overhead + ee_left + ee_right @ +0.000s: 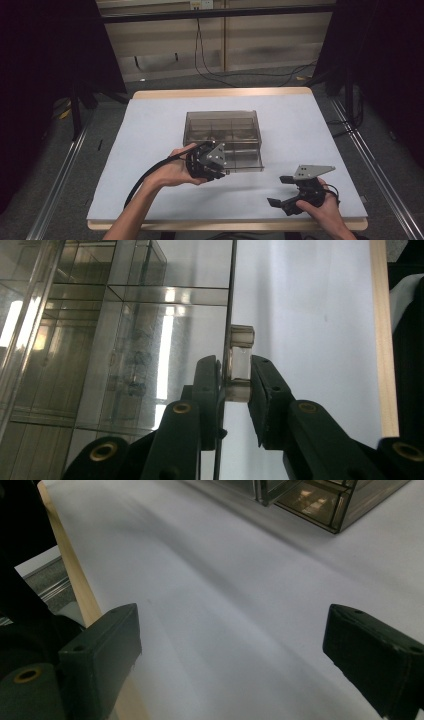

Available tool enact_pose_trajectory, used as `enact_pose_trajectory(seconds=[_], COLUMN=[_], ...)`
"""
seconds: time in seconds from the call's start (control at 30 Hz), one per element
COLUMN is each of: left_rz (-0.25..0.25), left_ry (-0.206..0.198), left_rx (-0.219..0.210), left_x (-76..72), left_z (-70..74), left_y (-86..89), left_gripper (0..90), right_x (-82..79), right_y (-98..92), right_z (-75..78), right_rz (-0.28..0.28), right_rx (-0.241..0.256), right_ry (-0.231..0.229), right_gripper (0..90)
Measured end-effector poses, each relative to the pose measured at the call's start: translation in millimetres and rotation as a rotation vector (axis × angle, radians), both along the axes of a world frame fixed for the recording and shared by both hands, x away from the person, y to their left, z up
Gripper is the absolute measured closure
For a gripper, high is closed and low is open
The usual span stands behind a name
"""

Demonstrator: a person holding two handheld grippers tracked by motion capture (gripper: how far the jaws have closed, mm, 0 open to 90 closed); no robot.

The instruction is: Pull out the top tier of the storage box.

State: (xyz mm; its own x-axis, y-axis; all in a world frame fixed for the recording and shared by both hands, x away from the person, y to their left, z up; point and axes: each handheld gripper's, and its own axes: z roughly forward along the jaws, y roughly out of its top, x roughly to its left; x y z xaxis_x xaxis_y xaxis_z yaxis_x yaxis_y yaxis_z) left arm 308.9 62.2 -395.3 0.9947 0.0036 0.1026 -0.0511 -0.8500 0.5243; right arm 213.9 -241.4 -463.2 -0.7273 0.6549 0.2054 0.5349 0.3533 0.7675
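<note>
A smoky, clear plastic organiser box with inner compartments (223, 135) sits at the centre of the high view on the pale grey table cover (150, 130), its front panel swung down towards the person. In the left gripper view, the small clear knob (239, 365) on that panel's edge is pinched between the narrowed jaws of the left gripper (235, 385). Lower right in the high view, the right gripper (282, 192) hovers well apart from the box, jaws spread wide and holding nothing.

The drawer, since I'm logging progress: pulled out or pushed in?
Pulled out: the drawer juts from the clear box, its knob between the left gripper jaws.
</note>
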Motion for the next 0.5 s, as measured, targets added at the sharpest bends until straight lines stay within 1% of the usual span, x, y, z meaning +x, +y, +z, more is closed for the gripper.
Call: enact_pose_trajectory(seconds=[0.27, 0.33, 0.37, 0.43, 0.47, 0.5], left_rz=[0.005, 0.020, 0.019, 0.026, 0.038, 0.038], left_ry=[0.009, 0.018, 0.019, 0.024, 0.028, 0.027], left_rx=[-0.005, -0.018, -0.014, -0.026, -0.029, -0.033], left_x=[0.6, 0.0, 0.3, 0.8, 0.8, 1.3], left_z=[-0.2, -1.1, -0.7, -1.3, -1.5, -1.3], left_y=[0.5, 0.8, 1.3, 2.0, 2.2, 2.5], left_gripper=[75.2, 74.9, 74.8, 74.2, 73.5, 71.2], right_x=[-0.1, 0.0, 0.0, 0.0, 0.0, 0.1], right_y=[0.1, 0.1, 0.0, -0.1, 0.0, 0.1], right_z=[0.0, 0.0, 0.0, 0.0, 0.0, -0.1], right_rz=[0.001, 0.001, 0.001, 0.001, 0.000, 0.000], right_rx=[-0.001, -0.001, 0.000, -0.001, 0.000, 0.000], right_ry=[0.000, 0.000, 0.000, 0.000, 0.000, 0.000], right_gripper=[8.5, 8.5, 8.5, 8.5, 8.5, 8.6])
